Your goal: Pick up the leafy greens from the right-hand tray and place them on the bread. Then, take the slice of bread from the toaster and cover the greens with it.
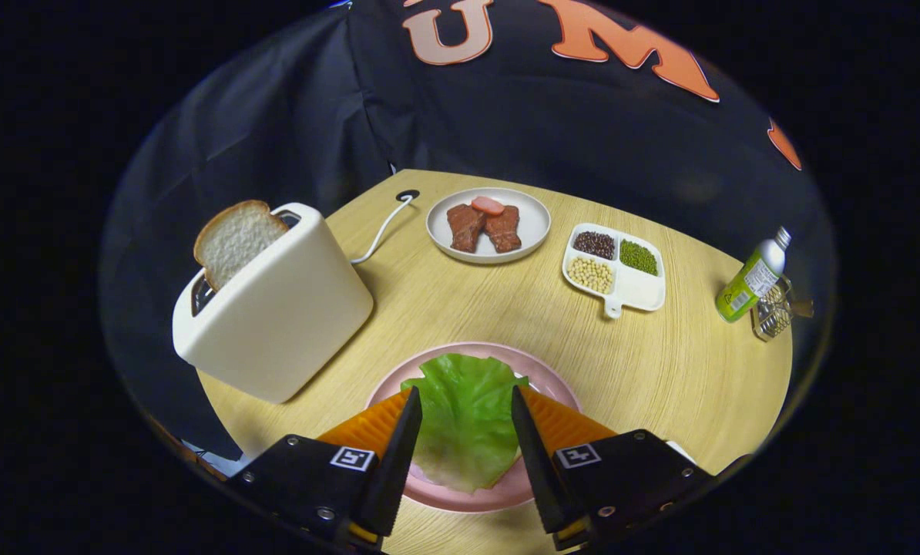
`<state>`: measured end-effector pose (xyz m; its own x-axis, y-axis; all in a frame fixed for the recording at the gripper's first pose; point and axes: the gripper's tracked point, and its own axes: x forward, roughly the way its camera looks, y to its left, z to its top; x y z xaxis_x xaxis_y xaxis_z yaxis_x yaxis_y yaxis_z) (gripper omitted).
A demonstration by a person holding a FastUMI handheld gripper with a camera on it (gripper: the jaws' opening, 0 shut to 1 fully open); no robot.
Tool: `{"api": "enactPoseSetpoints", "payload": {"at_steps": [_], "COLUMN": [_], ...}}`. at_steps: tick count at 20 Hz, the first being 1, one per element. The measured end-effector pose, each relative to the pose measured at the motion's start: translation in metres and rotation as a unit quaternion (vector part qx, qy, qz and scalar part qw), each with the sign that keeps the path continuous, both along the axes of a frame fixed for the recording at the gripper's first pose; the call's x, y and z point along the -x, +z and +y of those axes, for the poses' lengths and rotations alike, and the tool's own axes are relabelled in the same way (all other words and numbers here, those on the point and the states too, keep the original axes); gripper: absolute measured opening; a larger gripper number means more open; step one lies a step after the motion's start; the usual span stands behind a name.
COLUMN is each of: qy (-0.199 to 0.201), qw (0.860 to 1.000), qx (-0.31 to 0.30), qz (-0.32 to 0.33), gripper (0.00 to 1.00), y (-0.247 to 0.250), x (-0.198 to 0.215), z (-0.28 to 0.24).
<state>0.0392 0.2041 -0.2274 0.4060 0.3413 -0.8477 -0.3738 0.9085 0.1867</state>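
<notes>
The leafy greens are lying flat on the pink plate, right between the fingers. The leaf's long way is running from the gripper toward the far side of the table, with its frilly edge pointing away. It is hiding whatever is sitting under it, so no bread can be seen there. The gripper is standing wide open, one finger at each side of the leaf, and it is hard to tell if they are touching it. The slice of bread is sticking up, tilted, from the white toaster off to the left on the wooden table.
</notes>
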Motion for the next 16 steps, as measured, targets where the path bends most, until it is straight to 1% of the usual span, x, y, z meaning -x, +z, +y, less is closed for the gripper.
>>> {"api": "enactPoseSetpoints", "payload": {"at_steps": [3, 4, 6, 9, 11, 12, 16], "qy": [-0.003, -0.003, 0.001, 0.016, 0.031, 0.038, 0.069], "qw": [1.000, 0.999, 0.998, 0.995, 0.994, 0.993, 0.990], "qx": [-0.019, -0.032, -0.061, -0.094, -0.104, -0.107, -0.121], "qz": [-0.016, -0.016, -0.015, -0.007, -0.001, 0.001, 0.027], "gripper": [0.79, 0.83, 0.87, 0.91, 0.93, 0.94, 0.94], "y": [0.027, 0.038, 0.062, 0.095, 0.111, 0.117, 0.133], "x": [-0.012, -0.014, -0.018, -0.020, -0.020, -0.022, -0.019], "z": [0.009, 0.017, 0.033, 0.065, 0.088, 0.100, 0.152]}}
